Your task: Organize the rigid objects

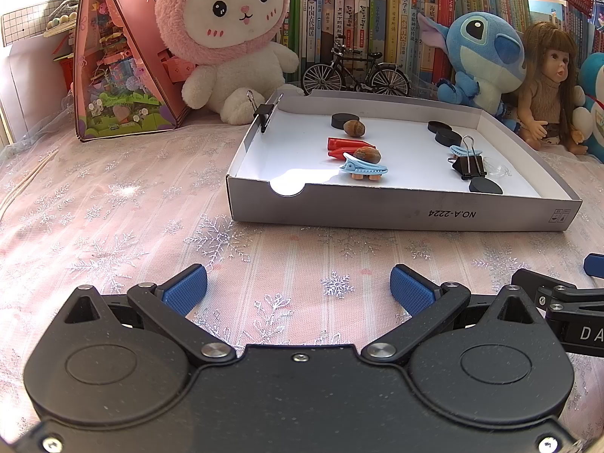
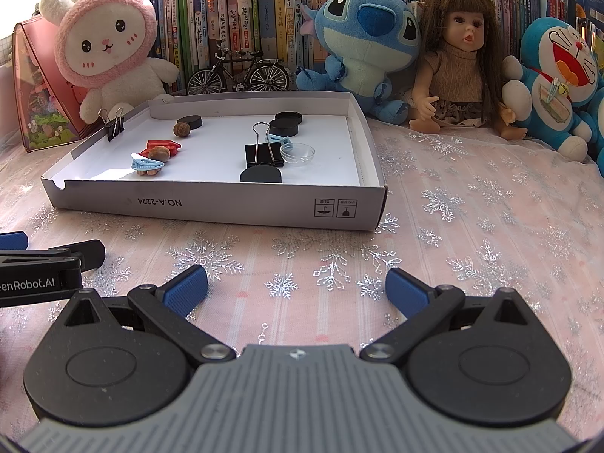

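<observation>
Left gripper point(image 1: 298, 287) spread wide and holding nothing above the snowflake cloth point(image 1: 113, 207), right gripper point(image 2: 296, 287) likewise wide and empty beside it, shallow white box point(image 2: 226, 209) well ahead of both, binder clip point(image 2: 263, 154), nuts and black discs lying inside.

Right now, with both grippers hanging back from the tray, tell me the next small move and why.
Probably ease the right gripper forward over the tray's near wall toward the large black binder clip. Both it and the left gripper are open, empty and short of the tray, and the clip stands tall near the front with its wire handle up, so it looks the easiest first grab.
</observation>
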